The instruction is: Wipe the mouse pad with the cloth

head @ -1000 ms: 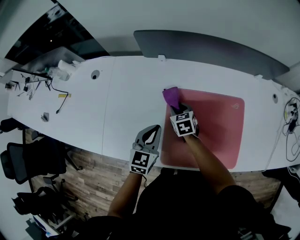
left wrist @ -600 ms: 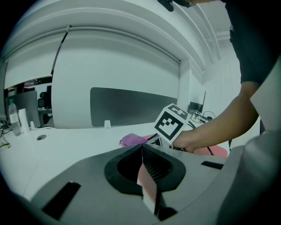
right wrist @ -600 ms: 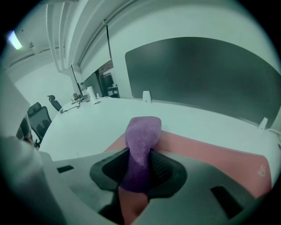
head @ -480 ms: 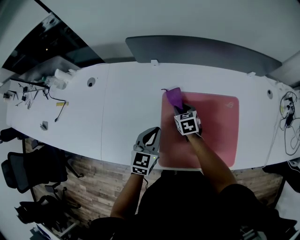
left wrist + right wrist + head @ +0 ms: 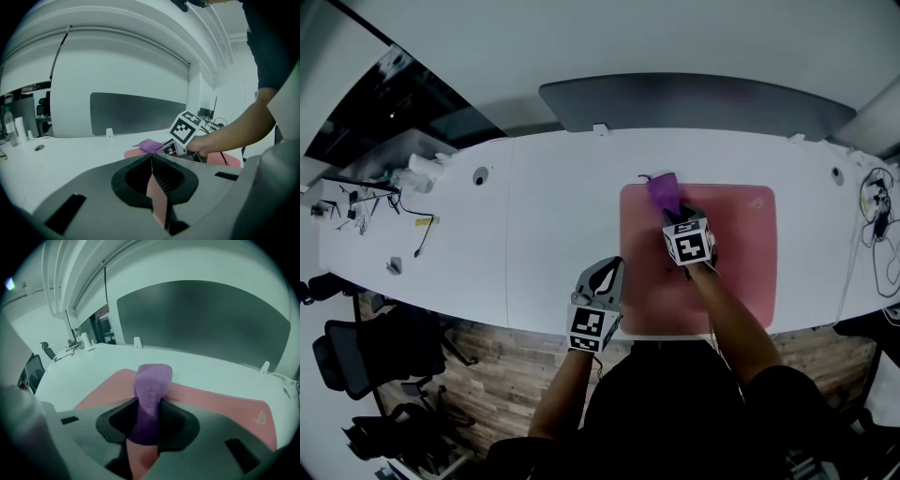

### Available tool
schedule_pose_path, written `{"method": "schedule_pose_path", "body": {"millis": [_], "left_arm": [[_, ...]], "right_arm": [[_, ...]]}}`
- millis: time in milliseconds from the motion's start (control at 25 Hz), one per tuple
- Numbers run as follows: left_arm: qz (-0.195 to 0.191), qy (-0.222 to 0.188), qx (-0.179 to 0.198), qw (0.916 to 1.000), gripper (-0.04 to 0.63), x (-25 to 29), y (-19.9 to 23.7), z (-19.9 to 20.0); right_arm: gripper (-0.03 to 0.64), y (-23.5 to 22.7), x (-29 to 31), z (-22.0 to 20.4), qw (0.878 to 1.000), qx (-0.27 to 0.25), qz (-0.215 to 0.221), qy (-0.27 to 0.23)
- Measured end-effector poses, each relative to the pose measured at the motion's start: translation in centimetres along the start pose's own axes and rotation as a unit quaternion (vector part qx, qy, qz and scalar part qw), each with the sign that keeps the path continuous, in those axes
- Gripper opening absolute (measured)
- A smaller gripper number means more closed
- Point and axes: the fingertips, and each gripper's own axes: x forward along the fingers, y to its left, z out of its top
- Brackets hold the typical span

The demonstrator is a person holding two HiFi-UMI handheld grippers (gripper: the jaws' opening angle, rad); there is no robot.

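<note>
Desktop (image 5: 562, 216), white and broad, spans the head view, and the pink mouse pad (image 5: 741, 272) lies flat on its right half with its near edge close to the desk's near edge. My left gripper (image 5: 607, 266) hovers at that near edge, just beside the pad's near left corner and not touching it; its jaws are pressed together with nothing between them. My right gripper (image 5: 674, 214) reaches over the pad's far left part, and its jaws are pinching the purple cloth (image 5: 663, 191), which is bunched into a narrow roll. The roll's free end sticks out ahead of the jaws and reaches the pad's far edge. The main risk, as I judge it, is the pad itself: nothing pins it, so a firm drag of the cloth could slide or wrinkle it across the smooth desk. A second risk is coverage, since so narrow a roll cleans only a thin stripe, and most of the pad looks as though it has yet to be passed over. The cloth could also work loose if it catches on the fabric, because I grip it only by one end. Compared with a second ago, the cloth has moved off the far left corner and sits a little further right along the far edge, while my left gripper has stayed where it was.
</note>
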Motion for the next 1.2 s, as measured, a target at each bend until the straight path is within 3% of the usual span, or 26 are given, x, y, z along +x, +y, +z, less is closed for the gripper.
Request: {"method": "schedule_pose_path", "body": {"millis": [160, 320, 600, 1200], "left_arm": [[0.005, 0.006, -0.009, 0.9999, 0.021, 0.1, 0.4, -0.3], [0.014, -0.001, -0.048, 0.9987, 0.021, 0.3, 1.5, -0.2], [0.009, 0.003, -0.058, 0.9982, 0.021, 0.5, 1.6, -0.3], [-0.008, 0.011, -0.036, 0.9993, 0.021, 1.3, -0.1, -0.2]], "right_arm": [[0.137, -1.8, -0.5, -0.8, 1.0, 0.009, -0.012, 0.001], [0.137, -4.3, -1.4, -1.6, 0.999, 0.031, -0.028, 0.002], [0.137, -8.9, -3.4, -3.1, 0.997, 0.038, -0.068, 0.001], [0.133, -18.2, -7.6, -6.8, 0.987, 0.042, -0.152, 0.016]]}}
